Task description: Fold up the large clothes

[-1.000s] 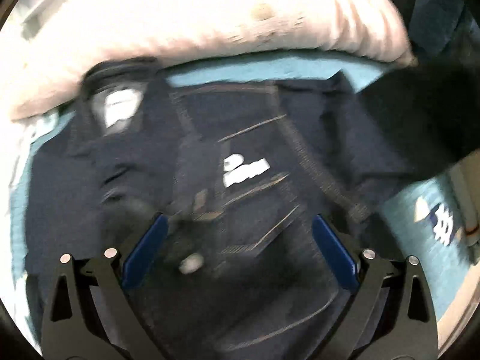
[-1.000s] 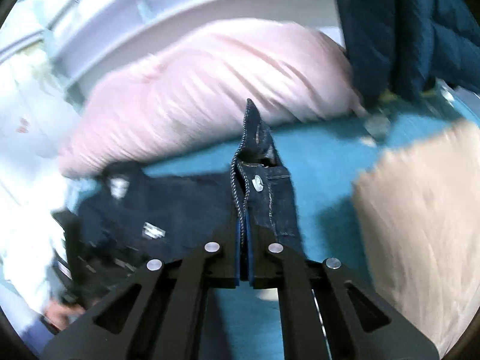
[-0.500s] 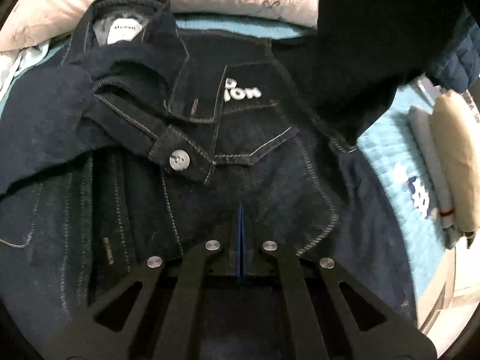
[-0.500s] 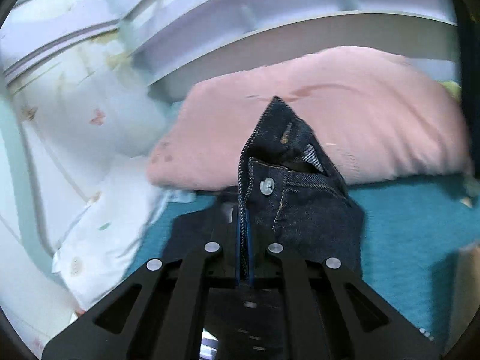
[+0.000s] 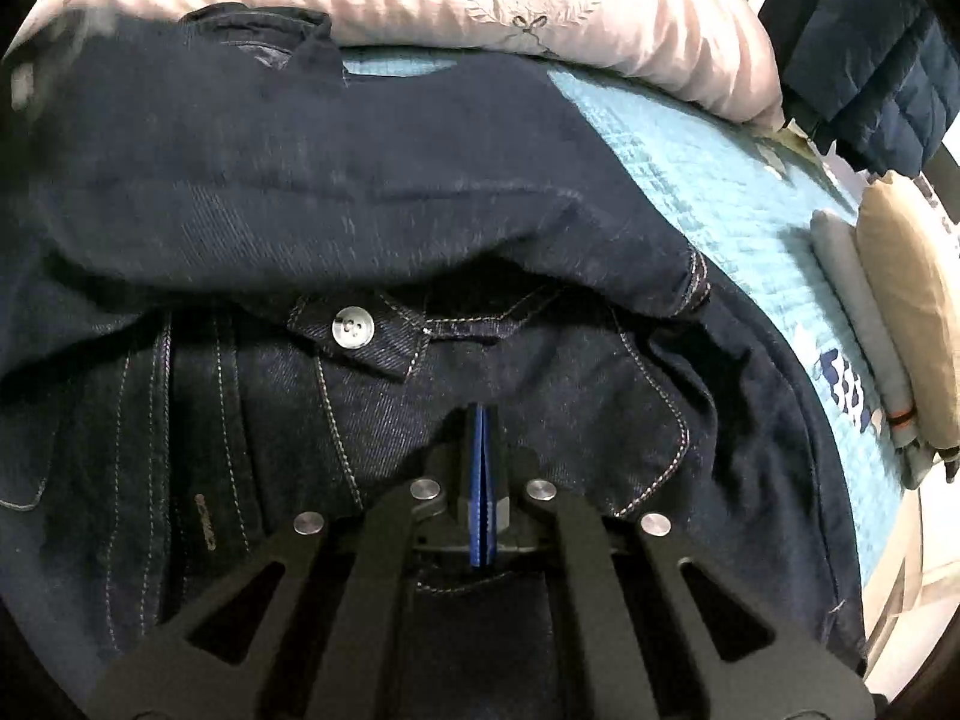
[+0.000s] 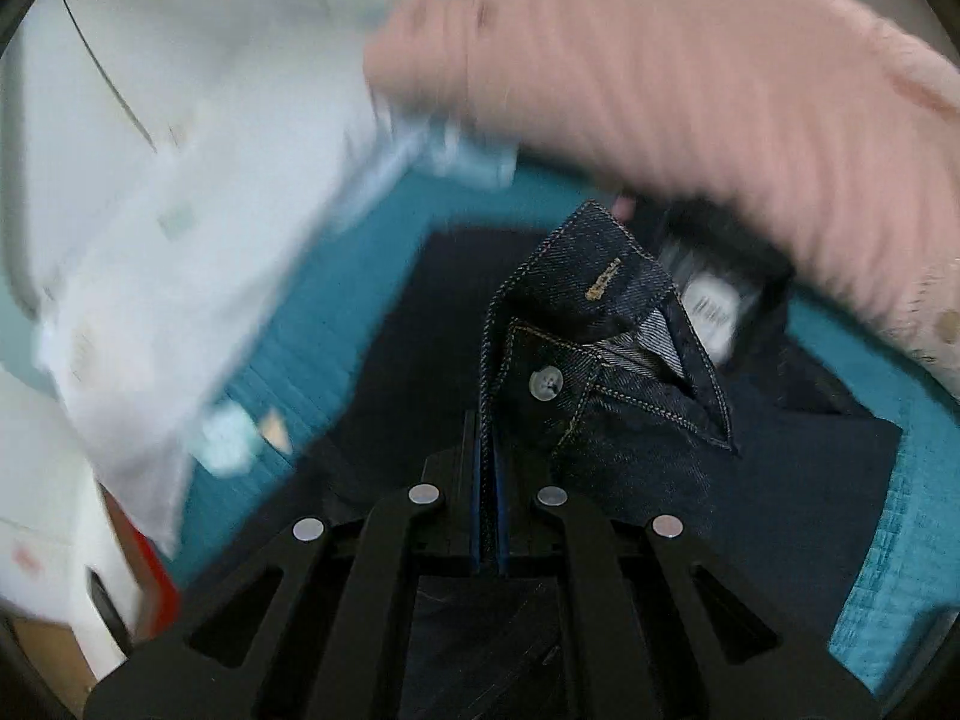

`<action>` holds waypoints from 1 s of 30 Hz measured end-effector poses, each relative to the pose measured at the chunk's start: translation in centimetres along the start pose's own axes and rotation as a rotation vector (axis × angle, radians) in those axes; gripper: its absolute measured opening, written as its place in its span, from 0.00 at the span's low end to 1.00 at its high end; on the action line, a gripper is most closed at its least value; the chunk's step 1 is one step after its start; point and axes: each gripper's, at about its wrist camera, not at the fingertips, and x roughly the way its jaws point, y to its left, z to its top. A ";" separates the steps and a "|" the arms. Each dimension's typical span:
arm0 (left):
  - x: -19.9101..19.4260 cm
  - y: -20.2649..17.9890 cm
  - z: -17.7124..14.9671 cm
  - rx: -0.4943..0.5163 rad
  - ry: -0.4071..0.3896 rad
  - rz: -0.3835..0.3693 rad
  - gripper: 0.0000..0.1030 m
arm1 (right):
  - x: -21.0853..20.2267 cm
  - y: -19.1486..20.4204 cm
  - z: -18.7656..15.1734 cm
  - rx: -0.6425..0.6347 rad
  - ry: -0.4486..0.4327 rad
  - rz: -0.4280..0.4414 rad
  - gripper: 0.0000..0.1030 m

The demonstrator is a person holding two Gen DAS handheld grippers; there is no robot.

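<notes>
We mid sleeve fold: right gripper clamps cuff, left gripper closed, pinning jacket. Next: lay cuff, release.

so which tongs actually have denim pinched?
The right tongs: a buttoned cuff of the denim jacket sits between them. The left tongs are shut, nothing visibly between.

Black skeletal left gripper; blue-lined jaws (silver rivets); right gripper identical
</notes>
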 end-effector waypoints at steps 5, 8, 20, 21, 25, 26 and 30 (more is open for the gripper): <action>-0.7 0.9 -0.2 -0.012 -0.007 -0.027 0.00 | 1.3 2.5 0.0 -0.069 0.044 0.013 0.24; -0.8 1.0 0.0 0.000 -0.001 -0.037 0.00 | -1.3 2.9 0.8 -0.036 0.002 0.128 0.36; -11.3 7.2 1.2 -0.013 -0.200 0.030 0.56 | -10.4 -15.4 -8.0 0.312 -0.255 -0.022 0.08; -11.8 9.0 2.1 -0.038 -0.214 0.061 0.59 | -9.3 -16.5 -8.9 0.322 -0.238 -0.034 0.06; -10.4 15.0 5.9 -0.100 -0.188 0.187 0.64 | -5.4 -18.9 -11.5 0.393 -0.202 -0.022 0.05; -9.4 16.4 6.6 -0.123 -0.157 0.179 0.65 | -4.4 -19.2 -11.9 0.405 -0.189 -0.021 0.04; -4.8 20.7 7.1 -0.216 0.038 0.139 0.68 | -0.8 -20.6 -13.7 0.415 -0.131 -0.107 0.01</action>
